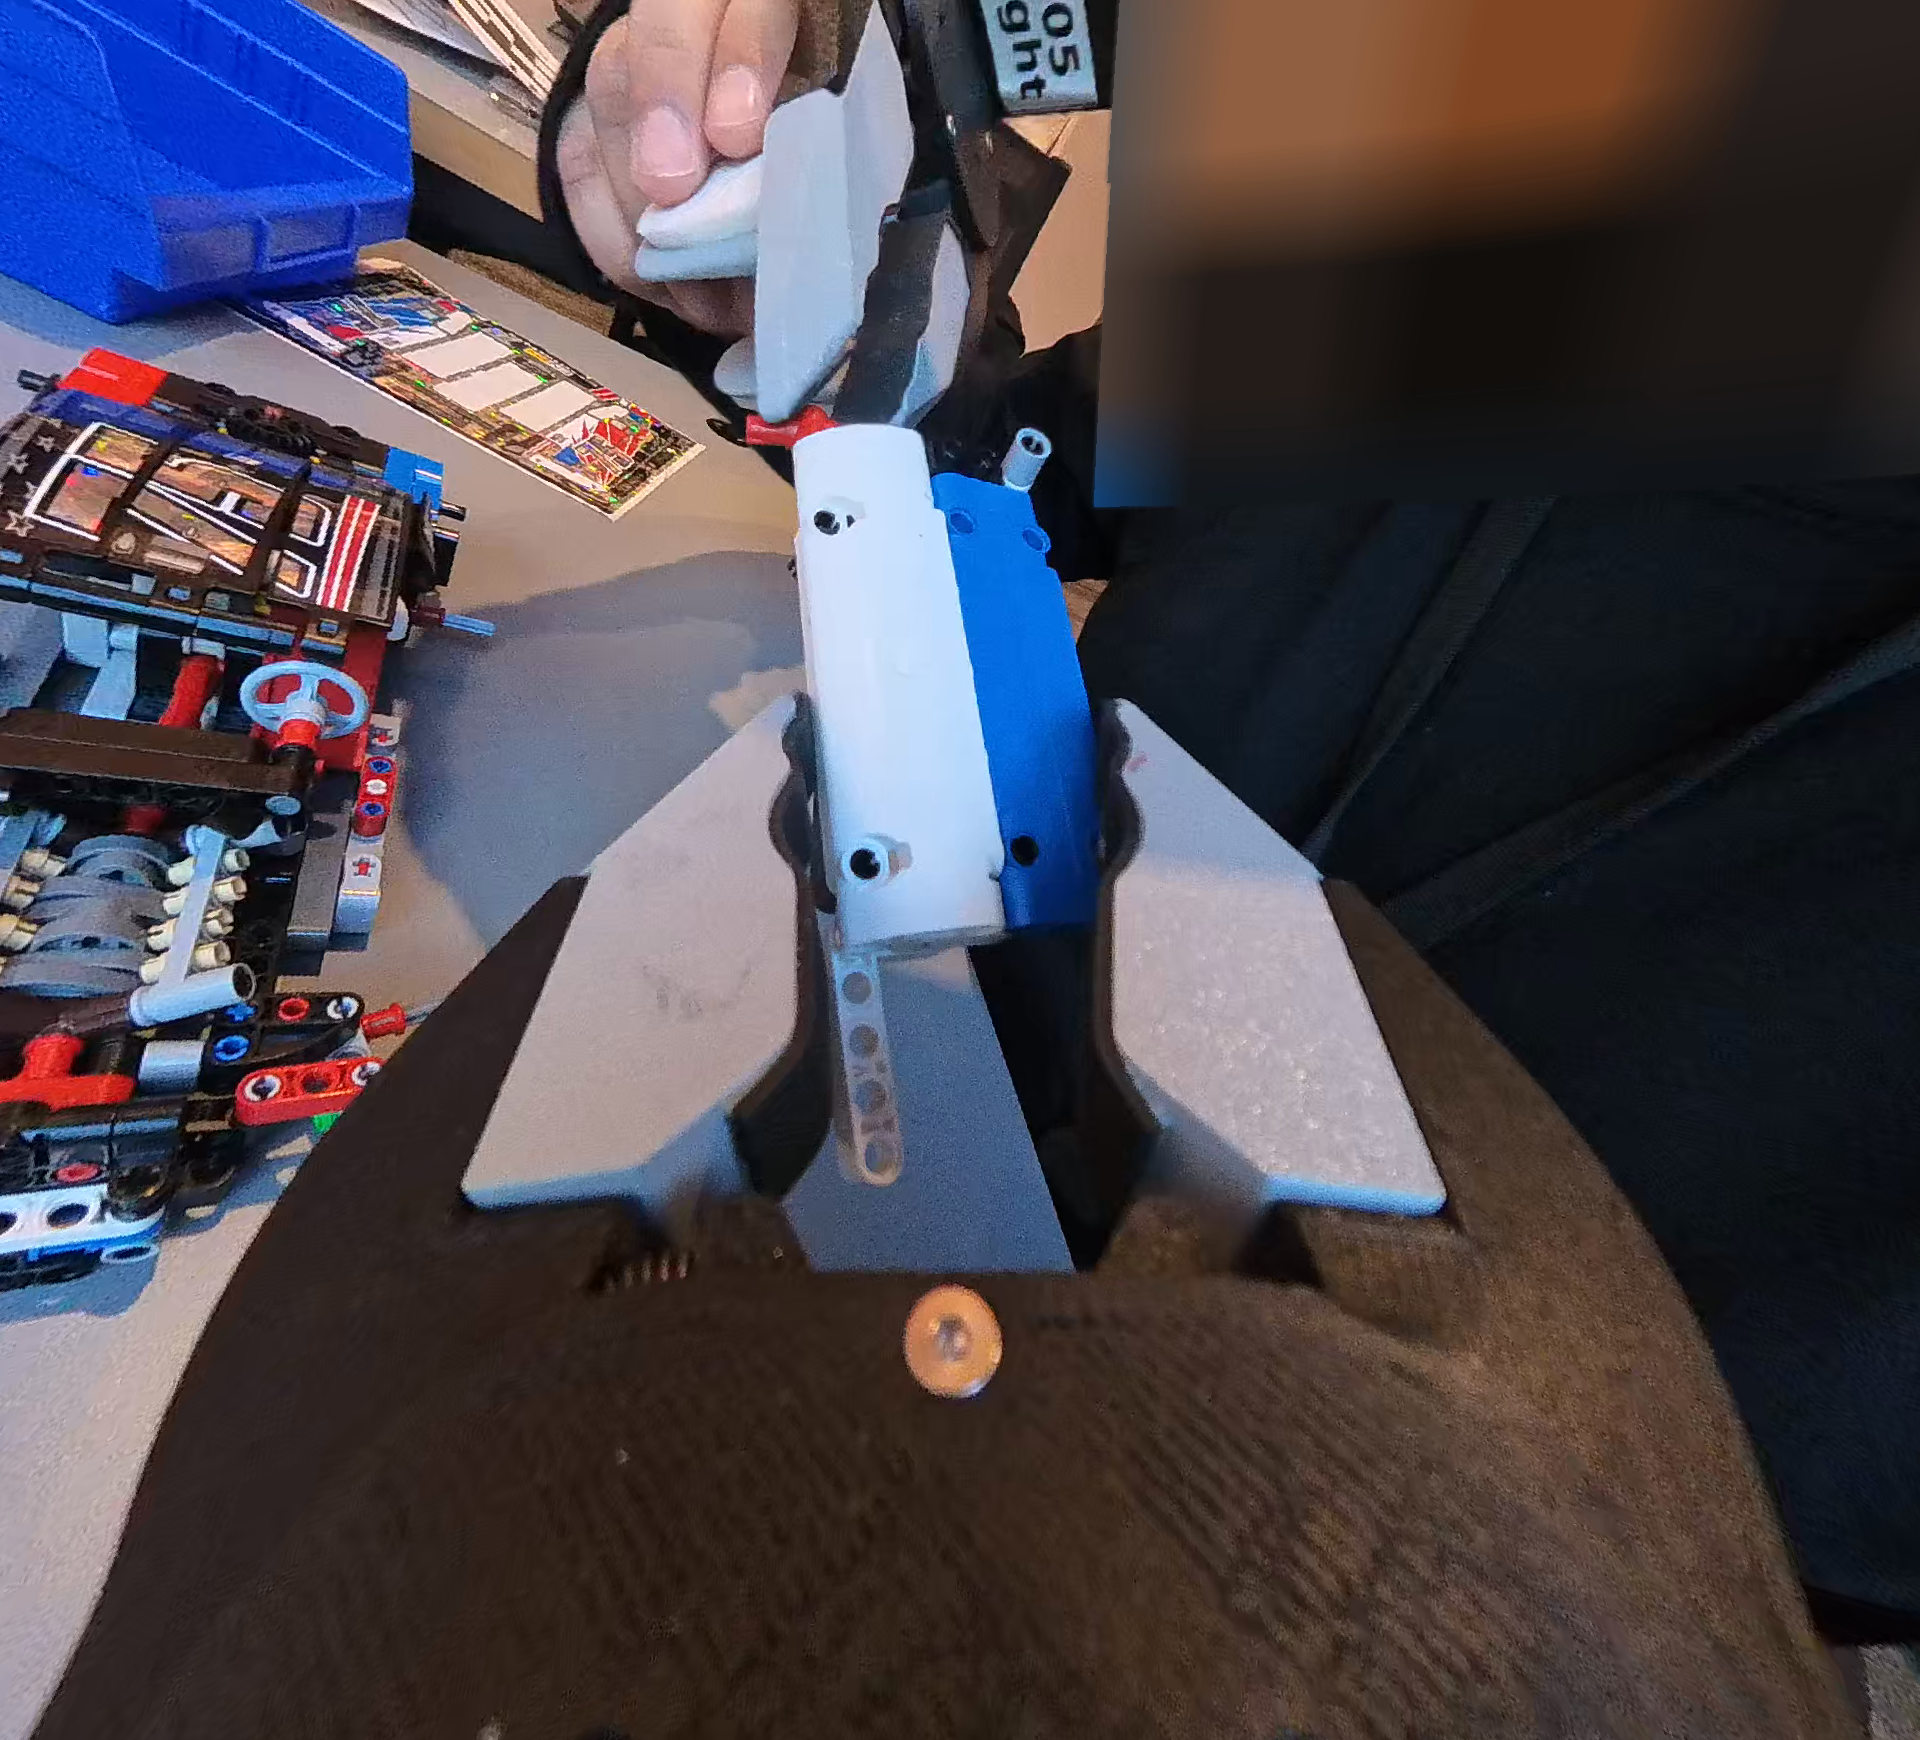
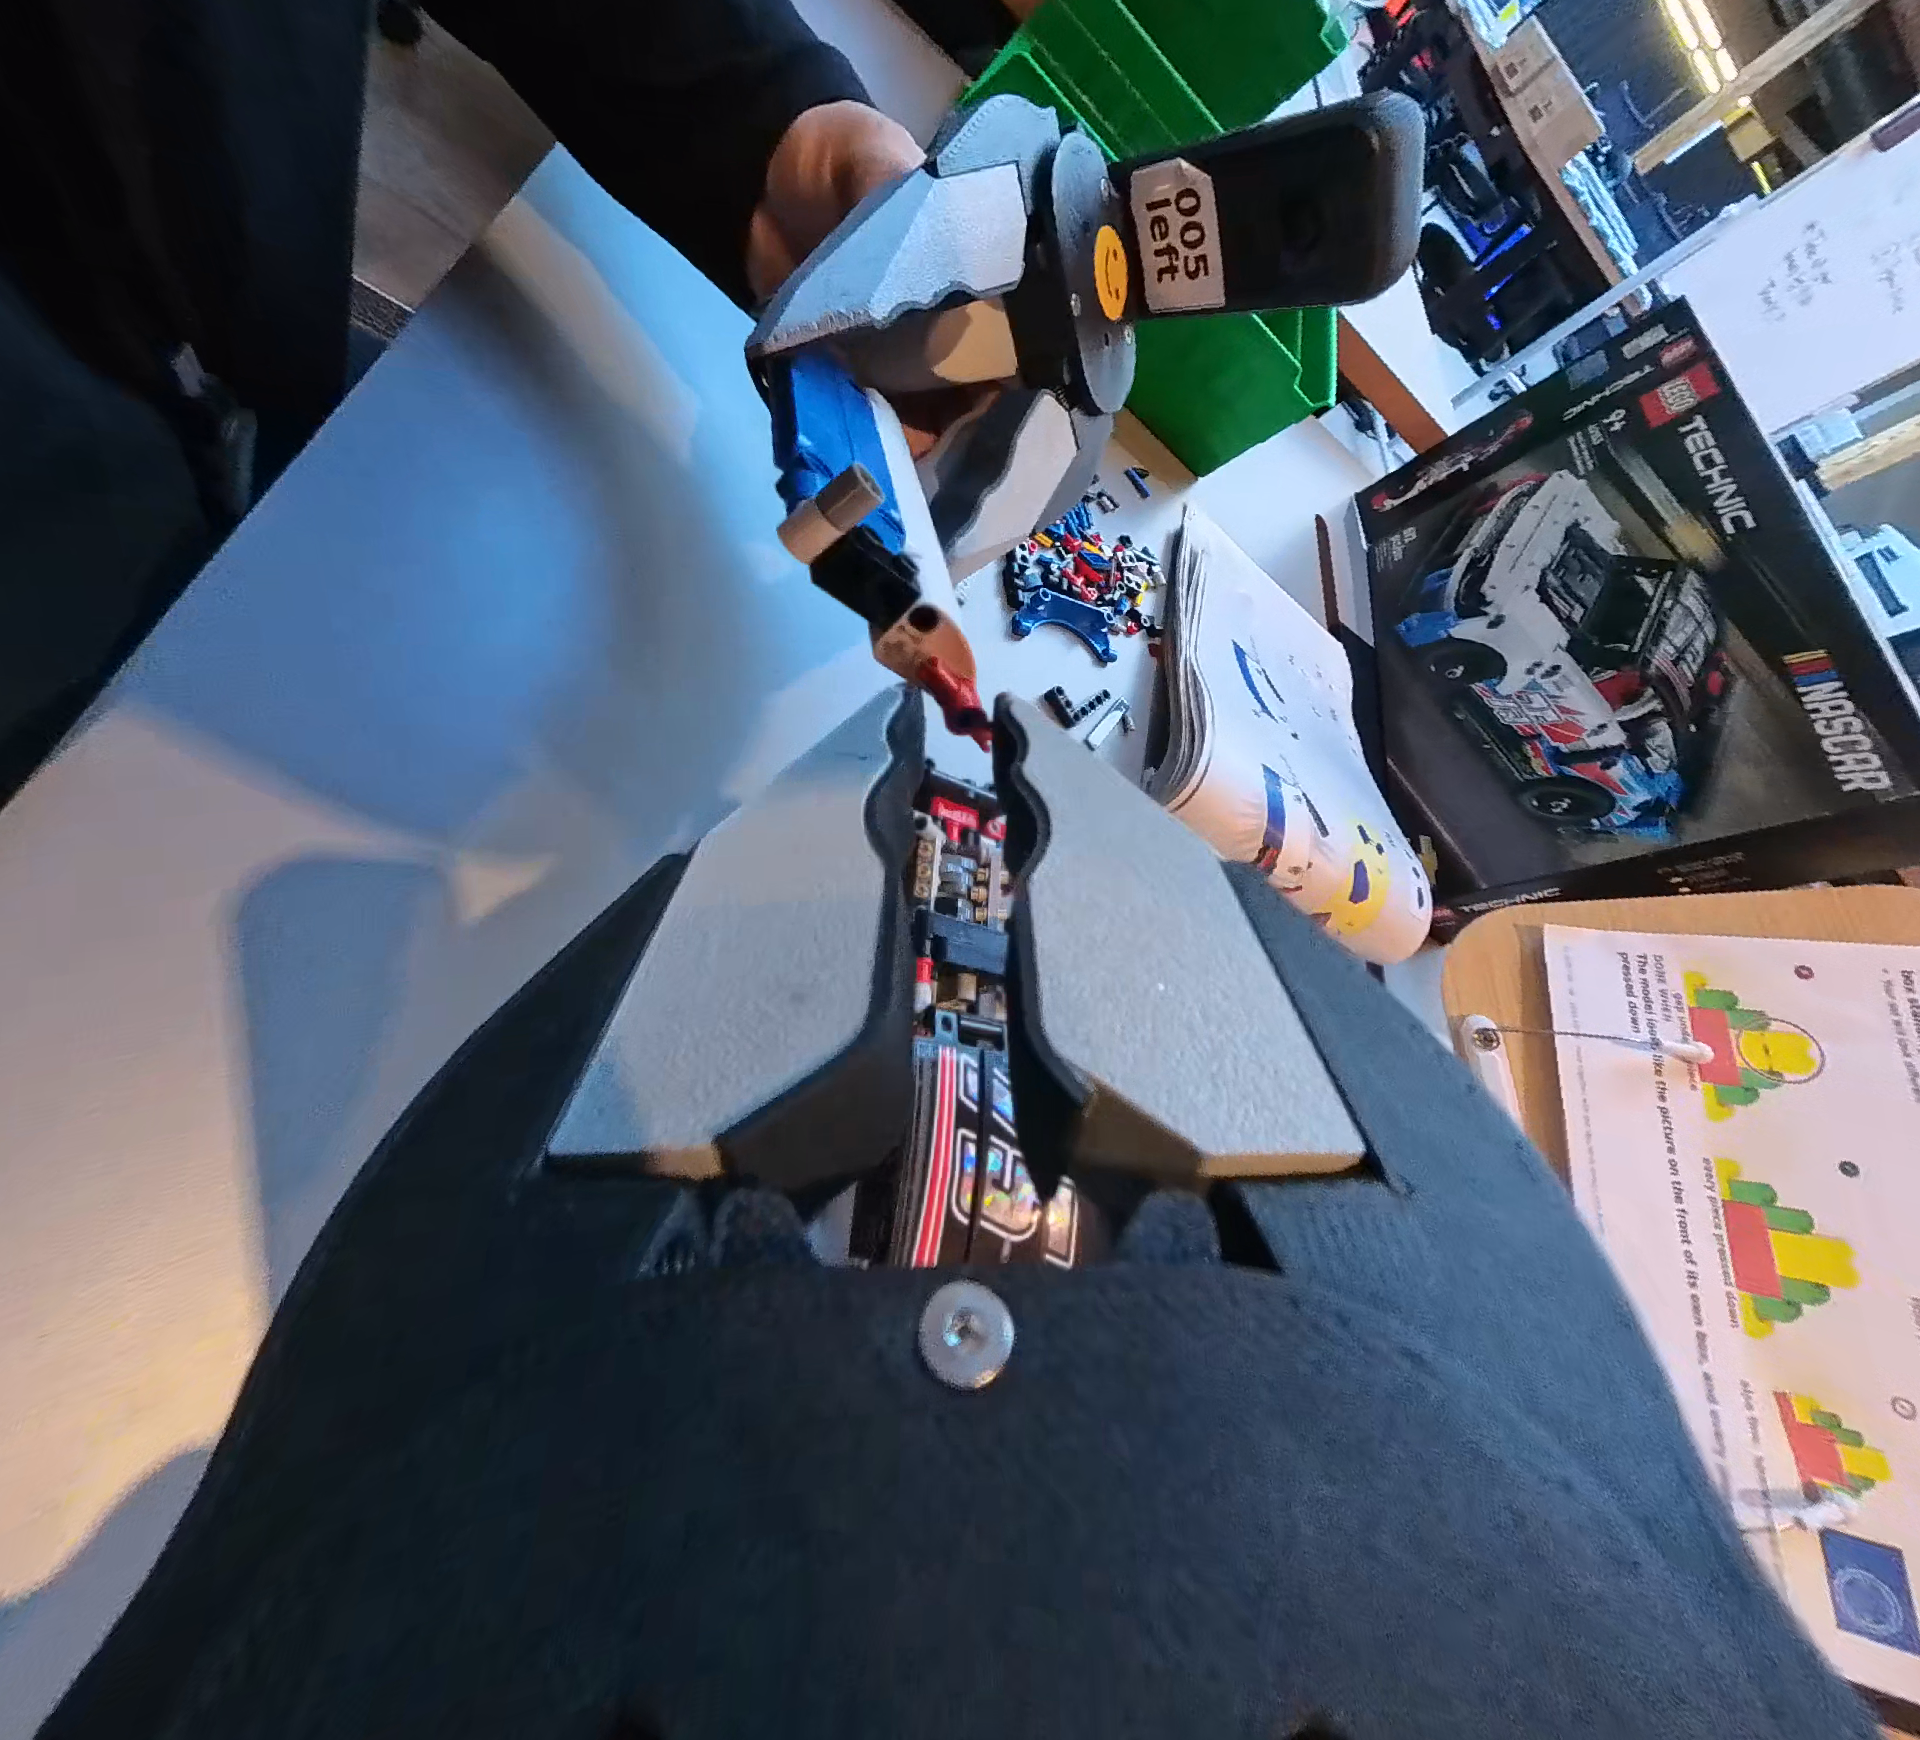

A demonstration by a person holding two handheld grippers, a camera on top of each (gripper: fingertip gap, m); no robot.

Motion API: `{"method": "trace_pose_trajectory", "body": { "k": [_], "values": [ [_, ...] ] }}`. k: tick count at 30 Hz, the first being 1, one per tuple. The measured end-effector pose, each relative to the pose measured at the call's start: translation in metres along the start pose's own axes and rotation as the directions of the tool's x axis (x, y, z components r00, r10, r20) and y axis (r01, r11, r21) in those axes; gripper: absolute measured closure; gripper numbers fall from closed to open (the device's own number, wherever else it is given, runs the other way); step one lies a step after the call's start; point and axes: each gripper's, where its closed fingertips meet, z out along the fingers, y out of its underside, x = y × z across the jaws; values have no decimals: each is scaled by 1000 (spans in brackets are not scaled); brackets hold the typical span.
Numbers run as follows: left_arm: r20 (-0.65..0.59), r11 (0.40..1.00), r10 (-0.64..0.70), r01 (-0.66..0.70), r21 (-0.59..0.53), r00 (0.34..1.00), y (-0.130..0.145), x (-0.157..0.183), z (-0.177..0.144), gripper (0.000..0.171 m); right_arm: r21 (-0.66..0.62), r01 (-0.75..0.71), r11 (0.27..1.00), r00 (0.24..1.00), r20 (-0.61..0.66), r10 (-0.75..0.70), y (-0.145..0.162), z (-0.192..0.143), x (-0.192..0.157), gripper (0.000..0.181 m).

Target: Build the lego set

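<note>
My left gripper point(image 1: 956, 724) is shut on a white and blue panel assembly point(image 1: 904, 651) and holds it in the air, pointing away from me. A thin grey beam point(image 1: 868, 1067) hangs from its near end. My right gripper point(image 2: 956, 708) is shut on a small red pin point(image 2: 954, 688) and holds it against the far end of the assembly point(image 2: 826, 433). In the left wrist view the right gripper point(image 1: 836, 407) comes in from above with the red pin point(image 1: 784, 428) at its tips. The partly built car point(image 1: 187, 755) lies on the grey table at the left.
A blue bin point(image 1: 177, 111) and a sticker sheet point(image 1: 488, 381) lie beyond the car. Green bins point(image 2: 1174, 80), the set's box point(image 2: 1621, 630), an open instruction booklet point(image 2: 1268, 734), a pile of loose parts point(image 2: 1081, 578) and a clipboard with a sheet point(image 2: 1745, 1275) are at the right.
</note>
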Motion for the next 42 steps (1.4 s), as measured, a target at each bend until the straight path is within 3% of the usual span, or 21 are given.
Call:
{"method": "trace_pose_trajectory", "body": {
  "k": [6, 12, 16, 20, 23, 26, 31, 36, 42],
  "values": [
    [6, 999, 29, -29, -27, 1000, 3, 3, 4, 120, 7, -48, 999, 998, 49, 48, 2, -1, -5, 177],
    [148, 979, 185, -169, -117, 972, 8, -5, 4, 120, 26, -235, 972, 965, 121, 231, 8, 2, -6, 177],
    [270, 910, 383, -310, -276, 884, 13, -14, 1, 120, 49, -339, 939, 932, 153, 329, 12, 6, -6, 178],
    [345, 781, 594, -417, -466, 727, 20, -25, -3, 120, 65, -411, 909, 899, 194, 392, 14, 10, -6, 177],
    [368, 735, 650, -427, -527, 665, 24, -30, -5, 120, 77, -391, 917, 909, 189, 372, 14, 12, -7, 177],
    [375, 795, 571, -378, -474, 731, 29, -30, -4, 120, 69, -373, 925, 920, 156, 359, 19, 13, -5, 162],
    [440, 885, 367, -161, -438, 820, 54, -40, -20, 120, 91, -448, 890, 892, 107, 438, 27, -2, -3, 159],
    [453, 913, 236, -36, -407, 860, 84, -41, -28, 120, 133, -523, 842, 852, 52, 521, 35, -17, -14, 161],
    [450, 906, 255, -49, -420, 856, 105, -49, -18, 120, 171, -597, 784, 791, -37, 611, 58, -29, -32, 160]
  ]
}}
